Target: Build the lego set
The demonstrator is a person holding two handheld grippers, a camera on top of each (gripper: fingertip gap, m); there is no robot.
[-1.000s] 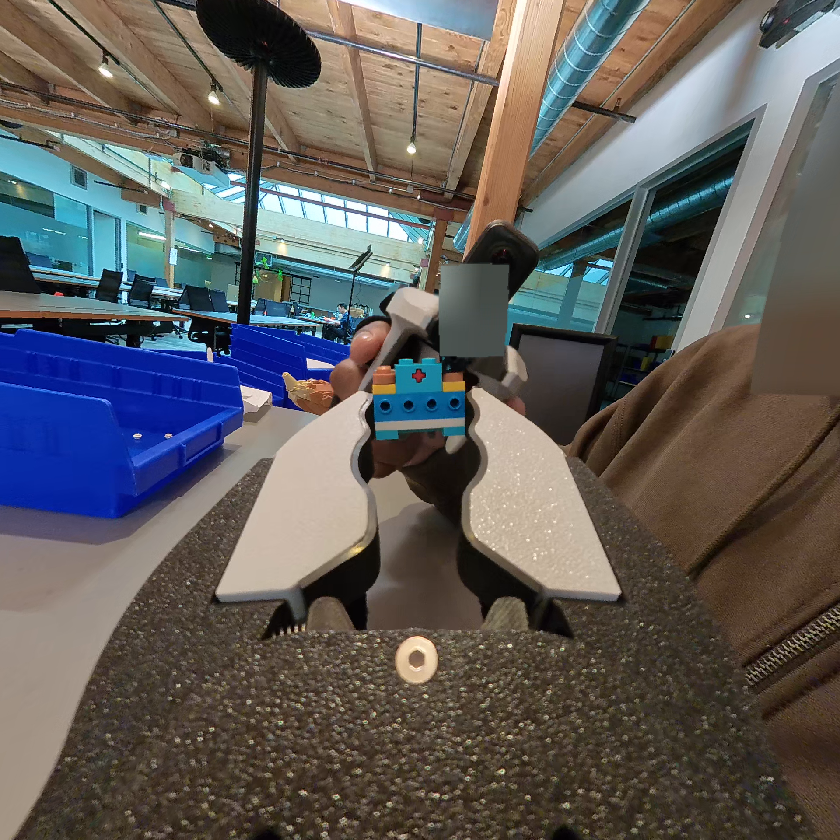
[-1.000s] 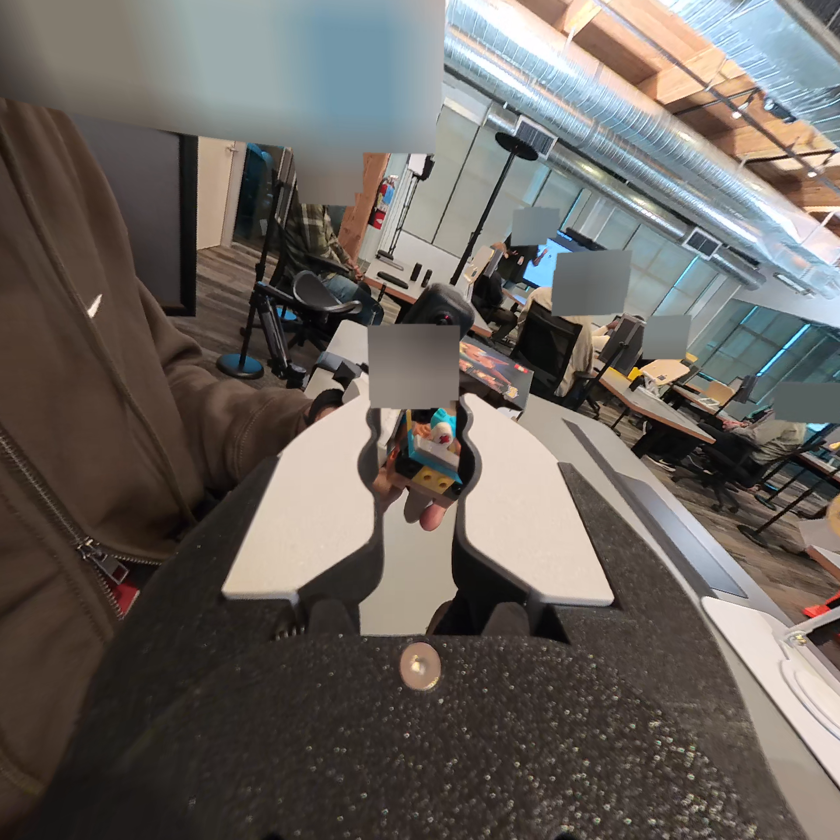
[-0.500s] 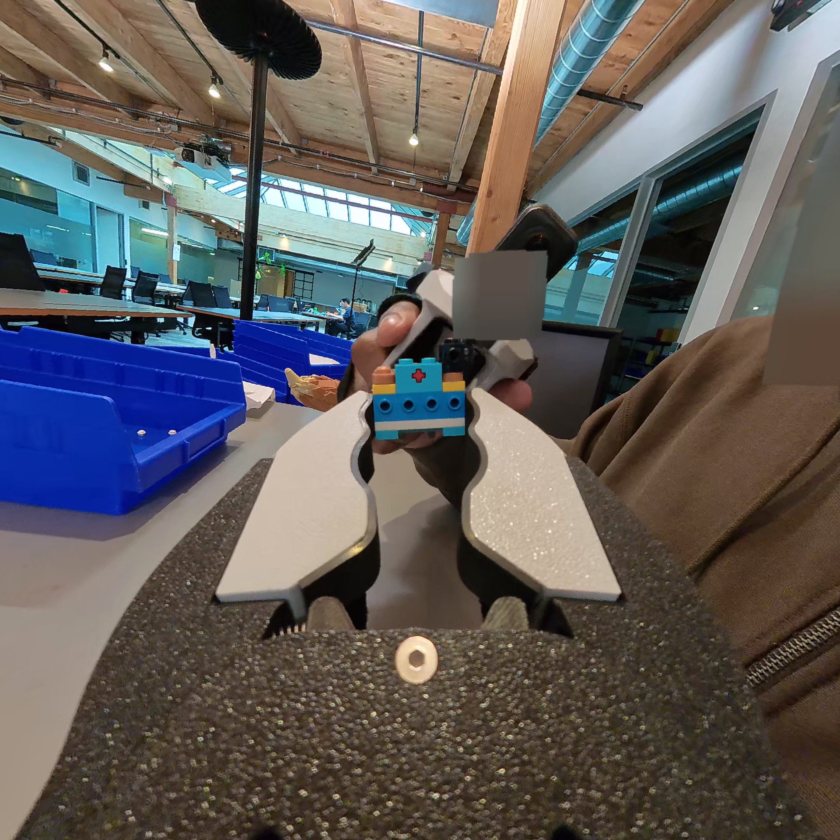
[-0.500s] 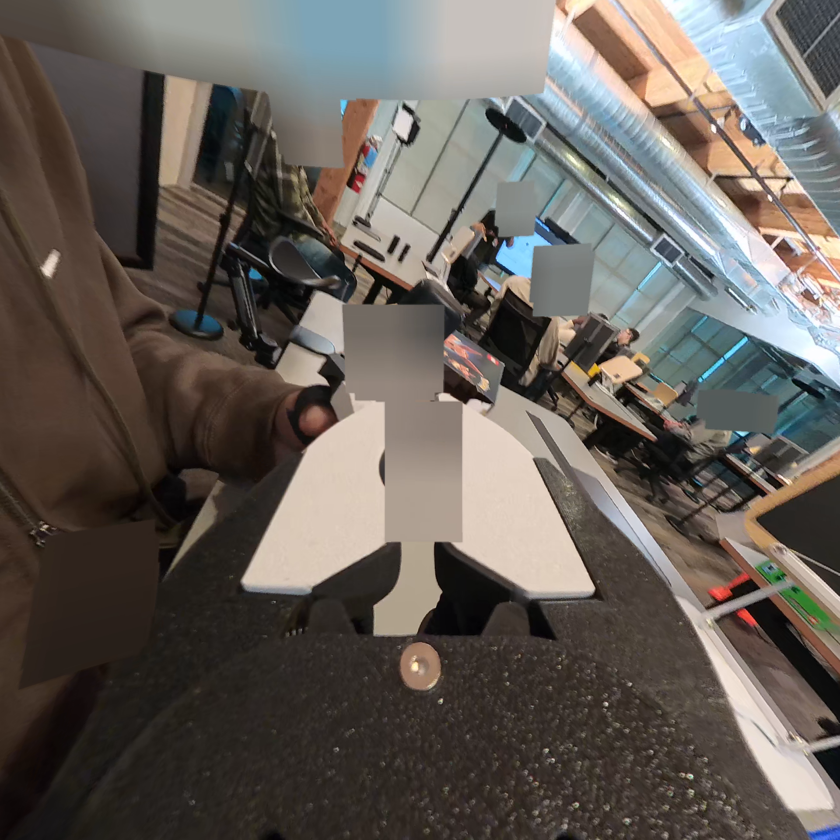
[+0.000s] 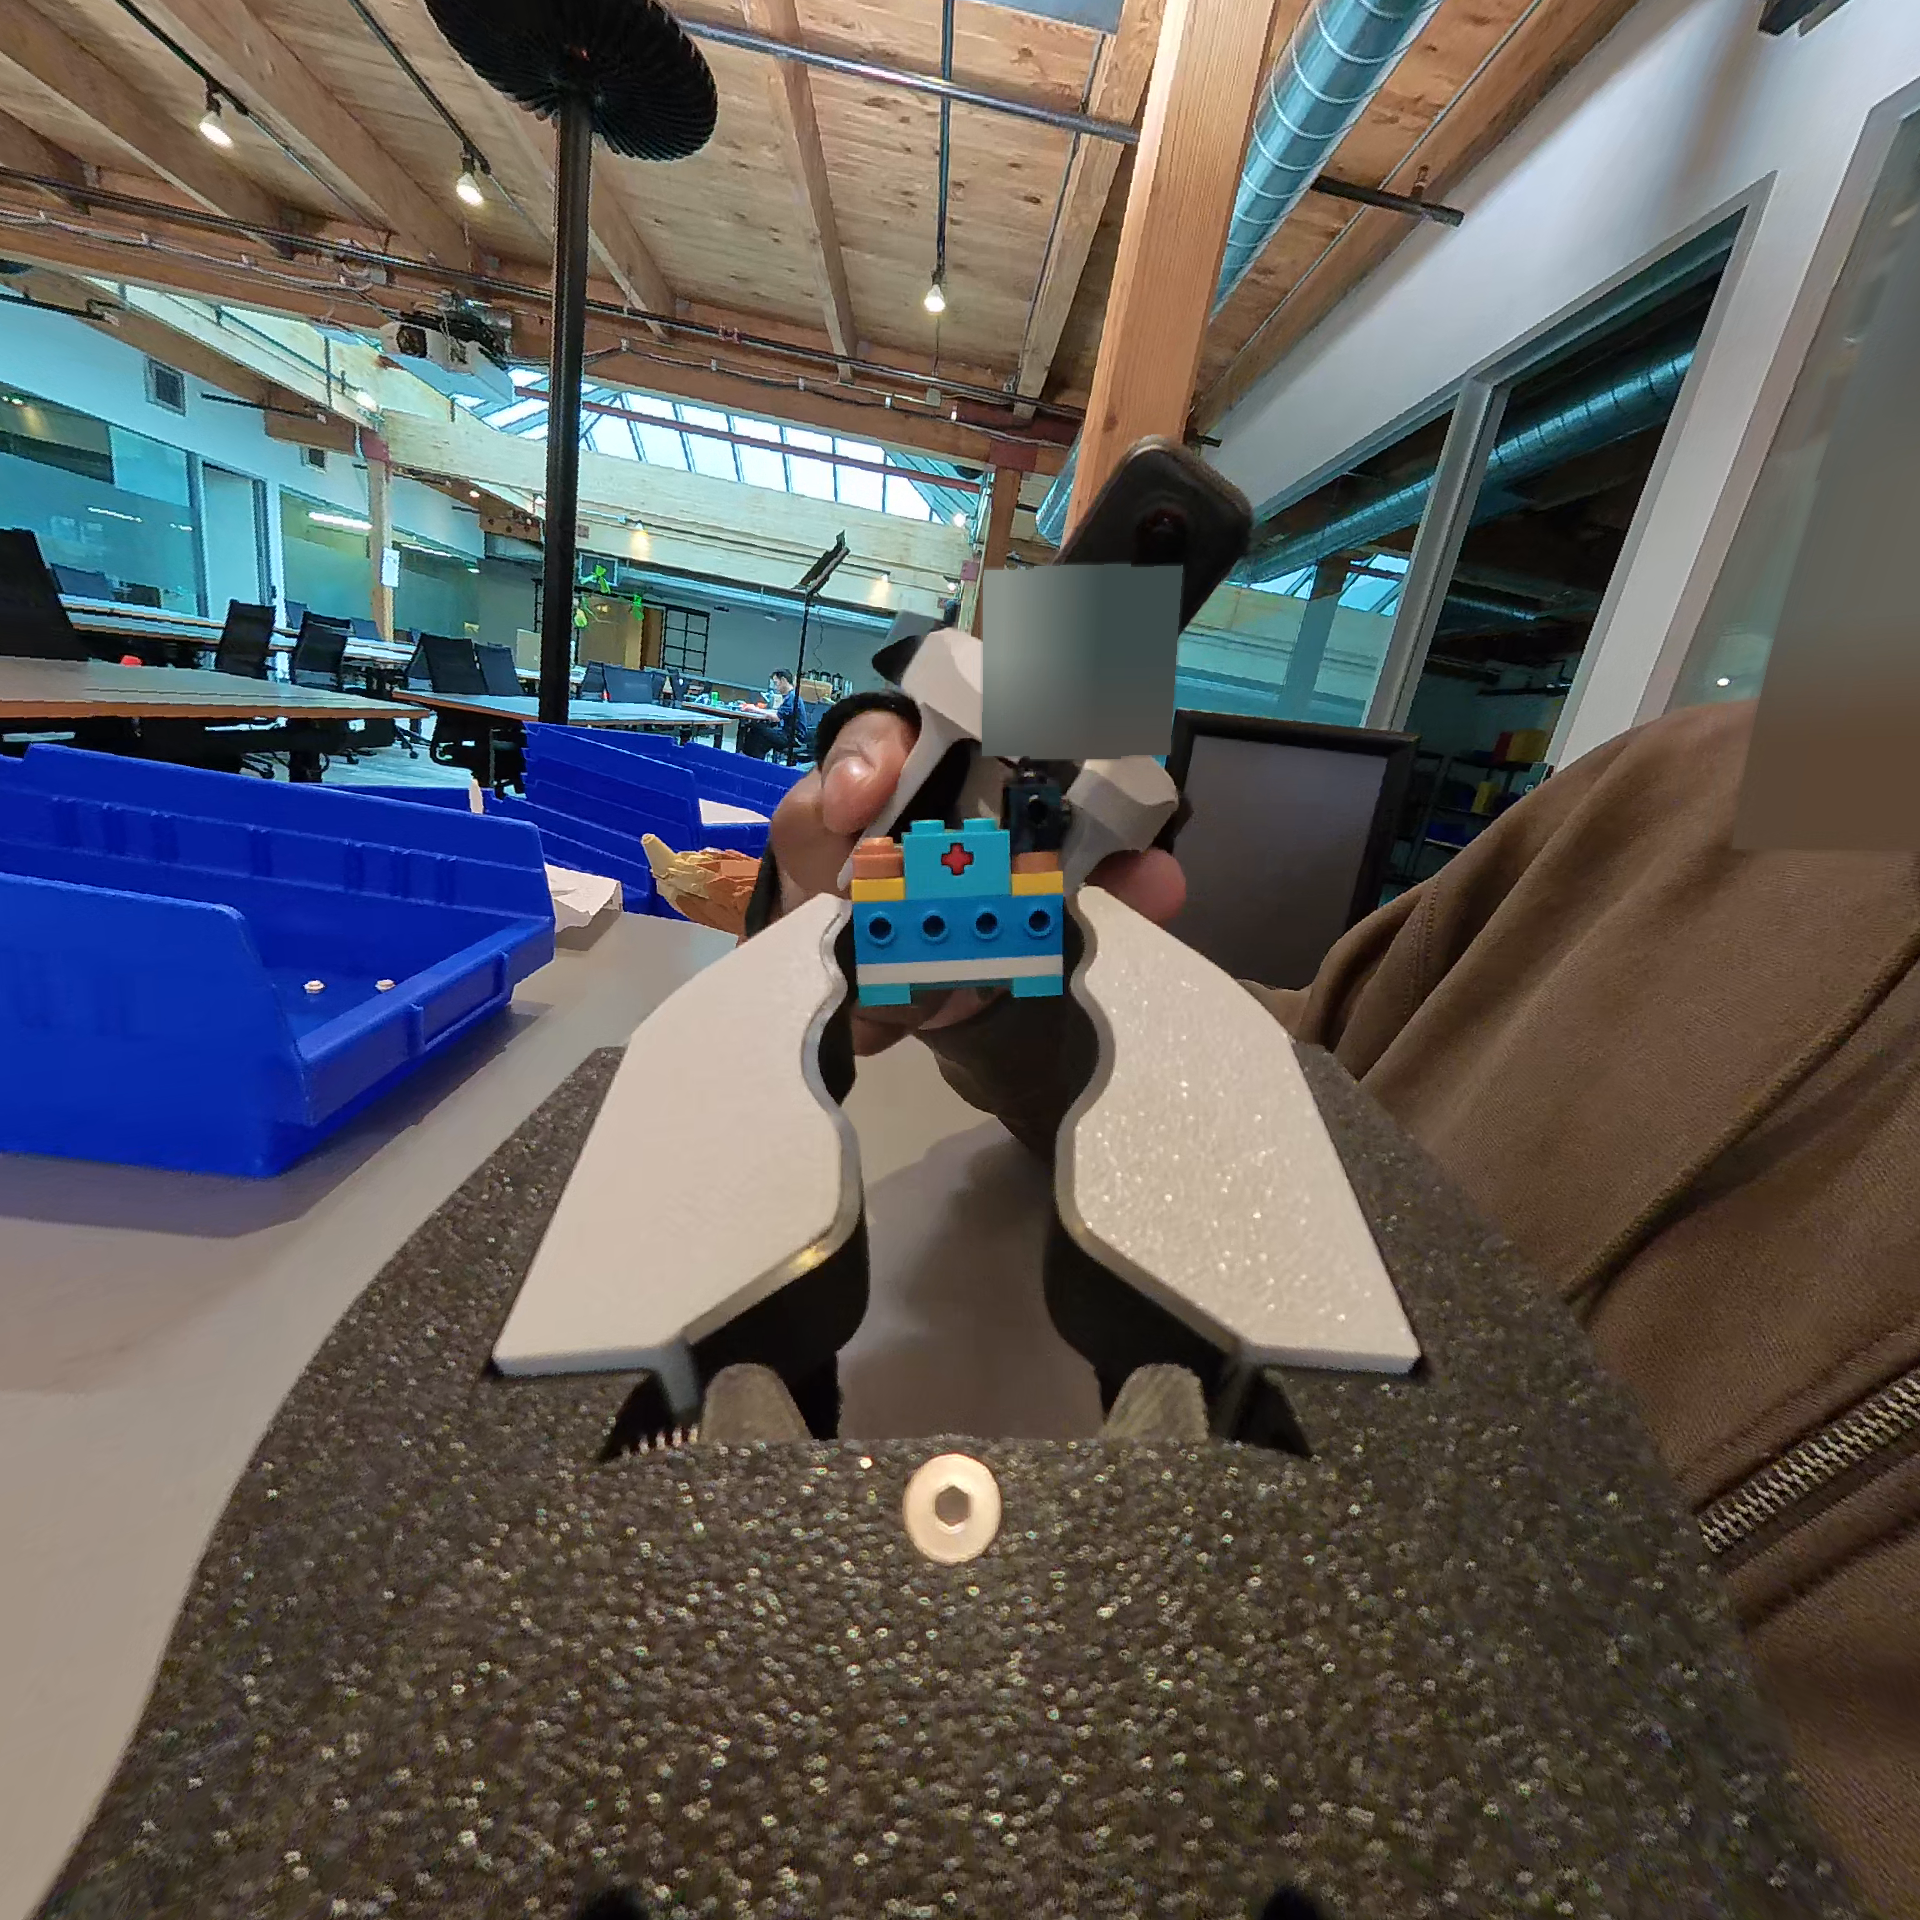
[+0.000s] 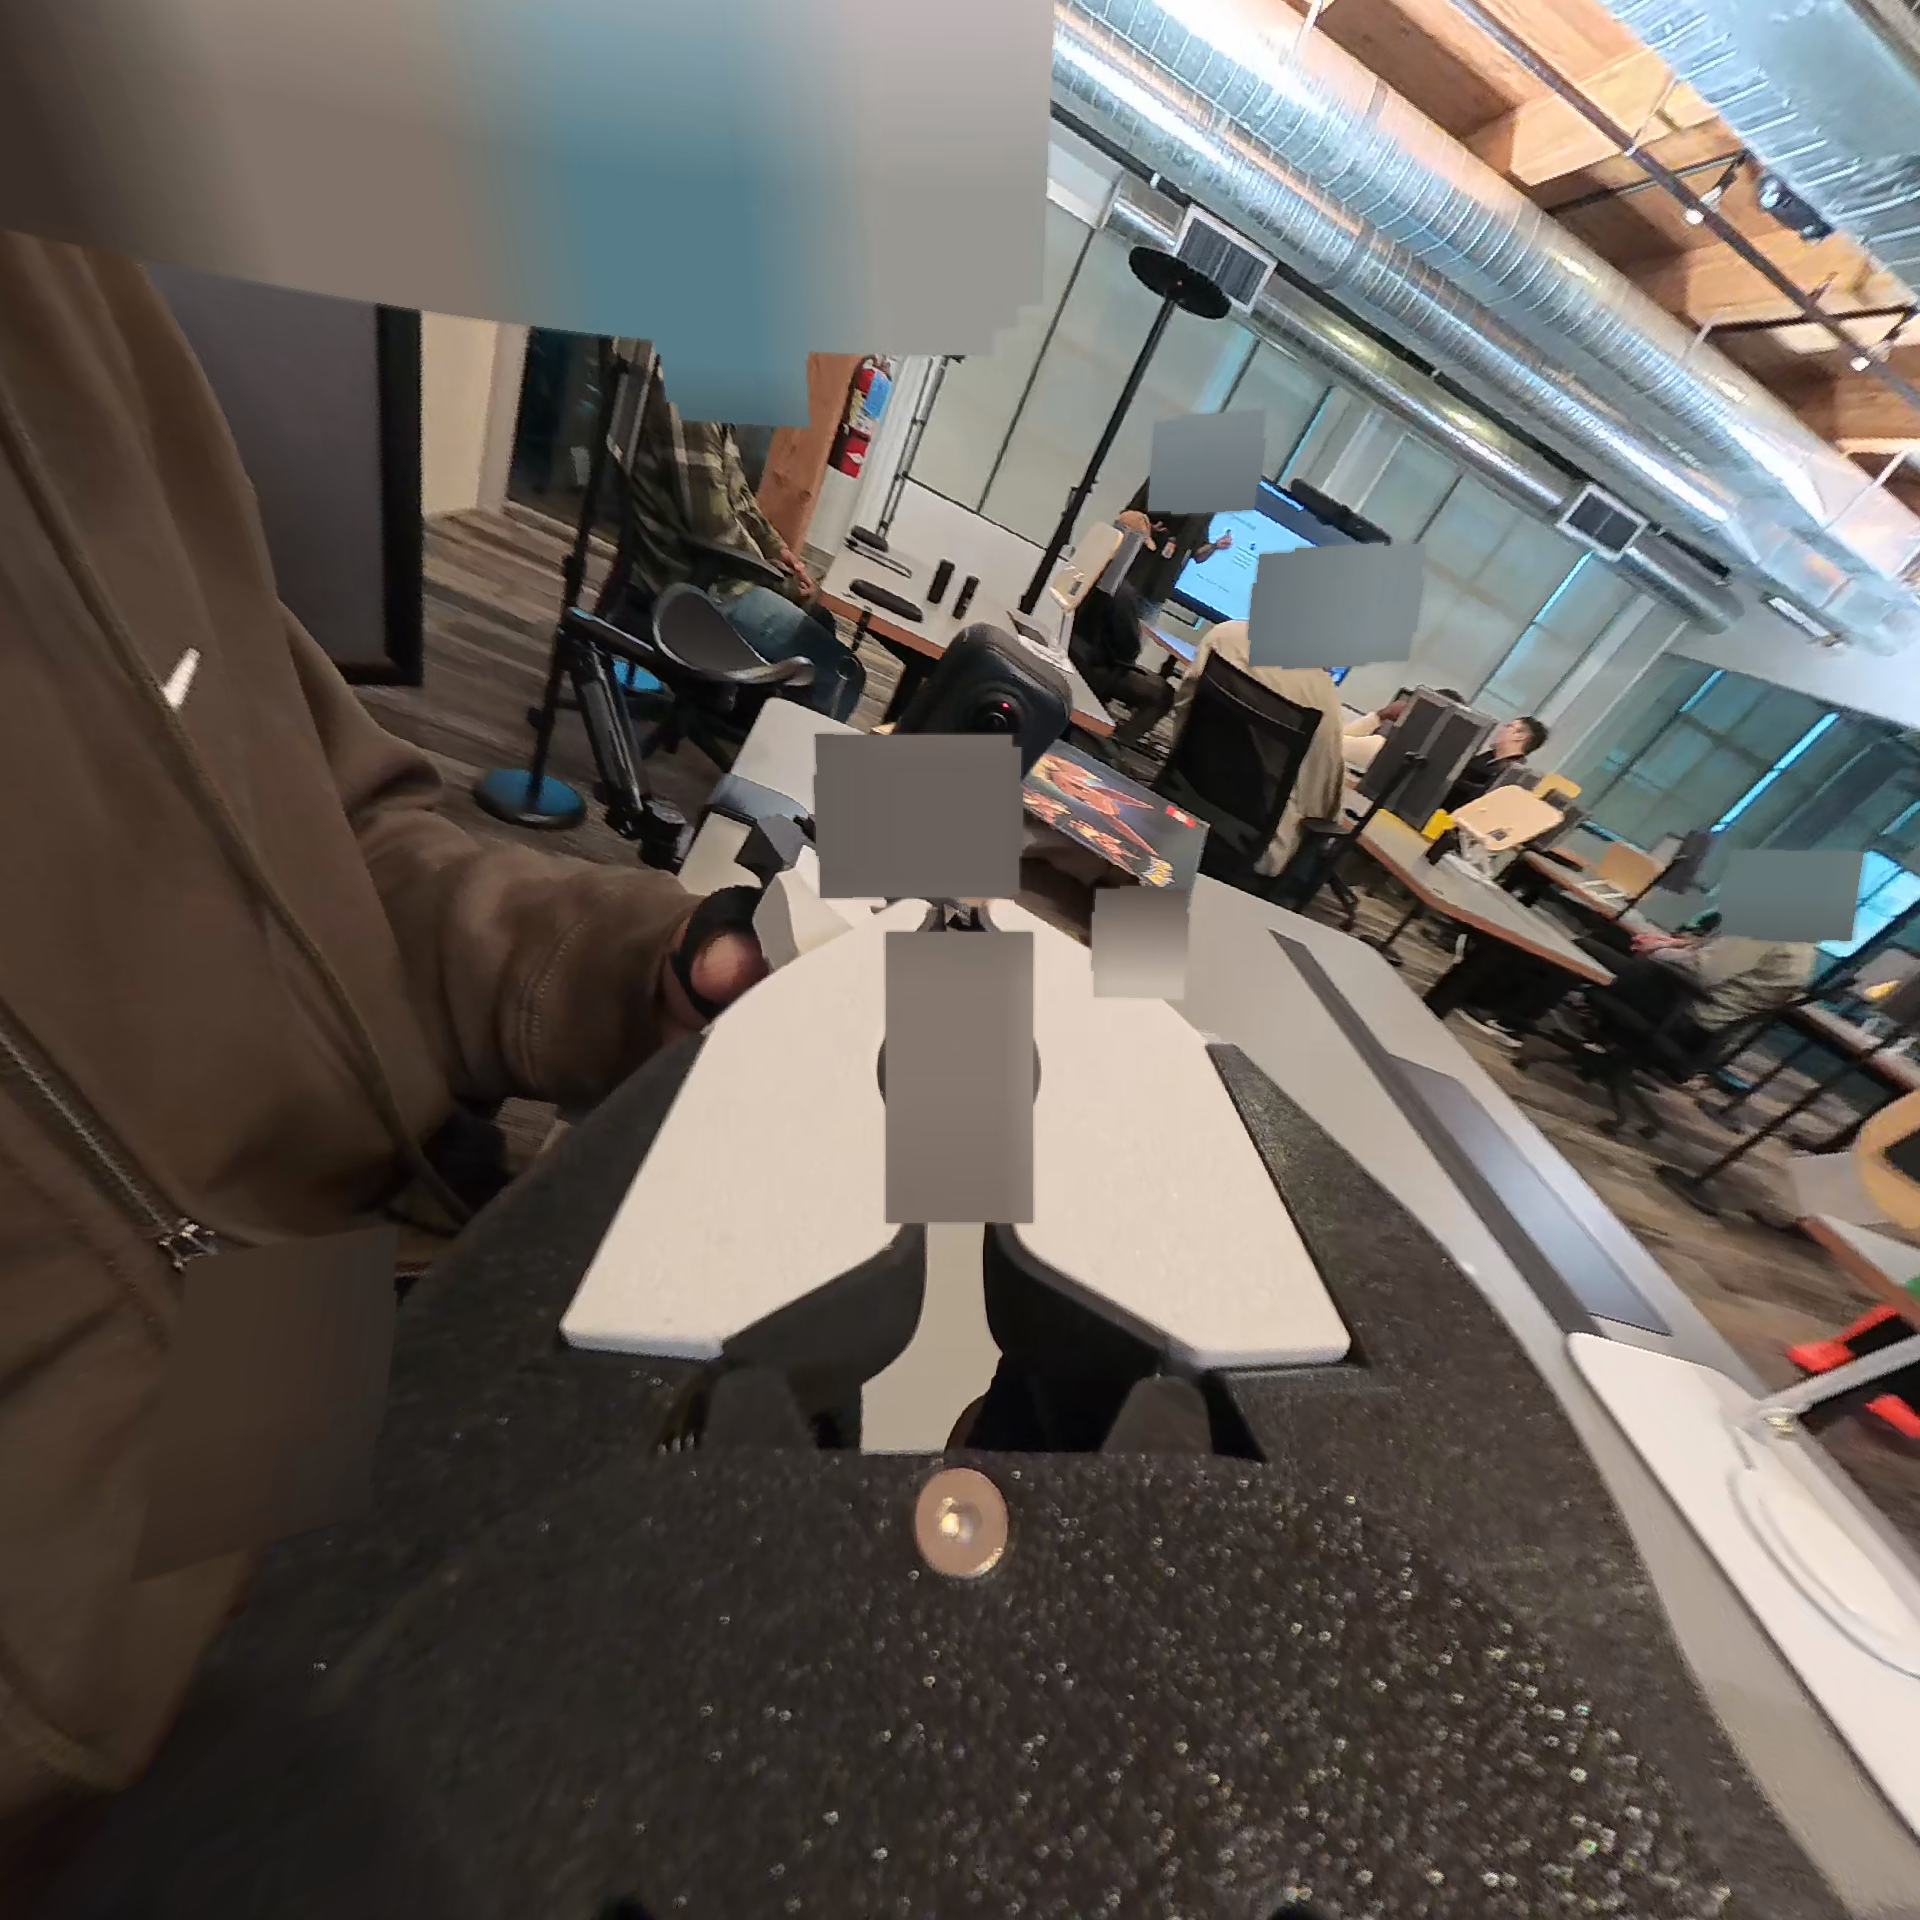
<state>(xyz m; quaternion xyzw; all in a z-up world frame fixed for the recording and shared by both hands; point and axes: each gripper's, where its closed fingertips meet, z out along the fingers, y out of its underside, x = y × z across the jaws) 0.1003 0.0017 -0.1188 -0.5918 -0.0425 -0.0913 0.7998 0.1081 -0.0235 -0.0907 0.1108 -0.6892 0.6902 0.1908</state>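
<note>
My left gripper (image 5: pixel 956 930) is shut on a small lego assembly (image 5: pixel 956 951): blue bricks with a white stripe, a red cross tile, and orange and yellow pieces on top. It holds the assembly above the grey table (image 5: pixel 156 1351). My right gripper (image 5: pixel 1029 805) faces it from behind, with a small dark brick (image 5: pixel 1034 816) between its white fingertips, just above the assembly's top right corner. In the right wrist view my right gripper (image 6: pixel 961 920) has its fingers close together. A patch hides the gap and the assembly.
Blue bins (image 5: pixel 260 935) stand on the left of the table, with a tan and orange lego model (image 5: pixel 707 883) behind them. A person's brown hoodie (image 5: pixel 1610 1039) fills the right. A lego box (image 6: pixel 1117 831) lies beyond the grippers. Both grippers' tips are close together, under 4 cm apart.
My right gripper's fingers have closed from wide apart to nearly together. It has tilted, and the dark brick now shows above the assembly. The left gripper has kept its hold.
</note>
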